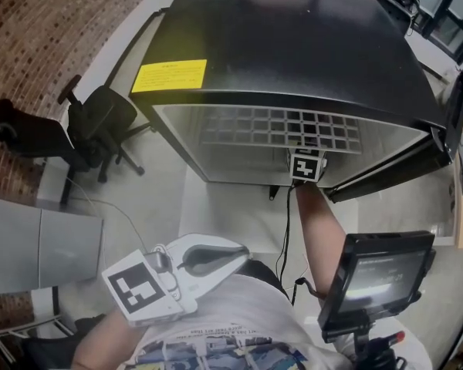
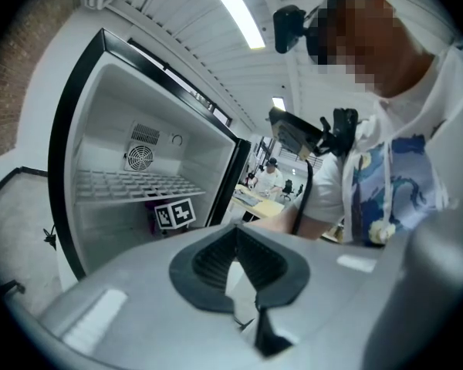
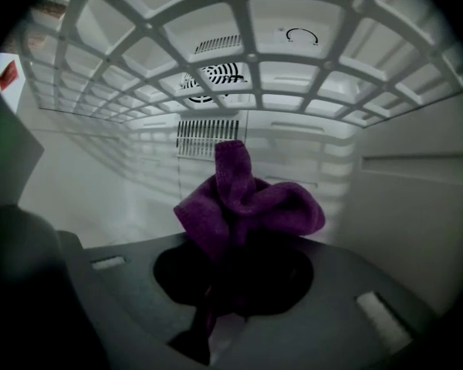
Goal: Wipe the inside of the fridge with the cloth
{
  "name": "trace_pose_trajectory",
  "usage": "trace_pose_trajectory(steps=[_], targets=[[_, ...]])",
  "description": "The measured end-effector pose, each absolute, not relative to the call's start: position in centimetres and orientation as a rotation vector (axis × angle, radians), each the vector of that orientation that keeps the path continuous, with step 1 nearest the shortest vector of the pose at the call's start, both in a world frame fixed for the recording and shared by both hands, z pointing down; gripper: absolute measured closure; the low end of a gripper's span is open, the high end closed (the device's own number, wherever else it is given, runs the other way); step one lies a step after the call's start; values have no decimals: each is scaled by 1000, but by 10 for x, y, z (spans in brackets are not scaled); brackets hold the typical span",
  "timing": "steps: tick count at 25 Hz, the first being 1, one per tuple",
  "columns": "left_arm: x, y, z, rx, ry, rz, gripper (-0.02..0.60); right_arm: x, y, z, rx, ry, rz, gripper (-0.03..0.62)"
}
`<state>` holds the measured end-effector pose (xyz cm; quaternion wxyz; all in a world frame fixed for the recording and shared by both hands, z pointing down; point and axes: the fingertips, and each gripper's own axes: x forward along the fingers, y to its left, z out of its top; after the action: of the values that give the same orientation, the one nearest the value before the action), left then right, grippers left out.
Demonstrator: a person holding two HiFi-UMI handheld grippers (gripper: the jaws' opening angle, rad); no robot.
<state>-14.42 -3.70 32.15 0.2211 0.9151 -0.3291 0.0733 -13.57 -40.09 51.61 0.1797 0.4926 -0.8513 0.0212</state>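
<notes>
Left gripper [image 2: 235, 245] at chest, fingers [image 2: 204, 264] closed, right gripper [image 3: 235, 262] stretched into fridge [image 1: 293, 45], fingers clenching purple cloth [image 3: 247, 206]

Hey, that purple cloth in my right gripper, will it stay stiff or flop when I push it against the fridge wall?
Probably floppy: the purple cloth bunches in soft folds above the right hand-held gripper. It looks light and plush, so it should squash flat against the fridge wall rather than slide stiffly.
</notes>
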Motion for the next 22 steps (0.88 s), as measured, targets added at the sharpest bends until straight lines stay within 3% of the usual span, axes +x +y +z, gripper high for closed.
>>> trace_pose_trajectory(steps=[22], targets=[[-173,-28,326,2462,-1014,176,575,-237,-373,519,1139,-2546,54,516]])
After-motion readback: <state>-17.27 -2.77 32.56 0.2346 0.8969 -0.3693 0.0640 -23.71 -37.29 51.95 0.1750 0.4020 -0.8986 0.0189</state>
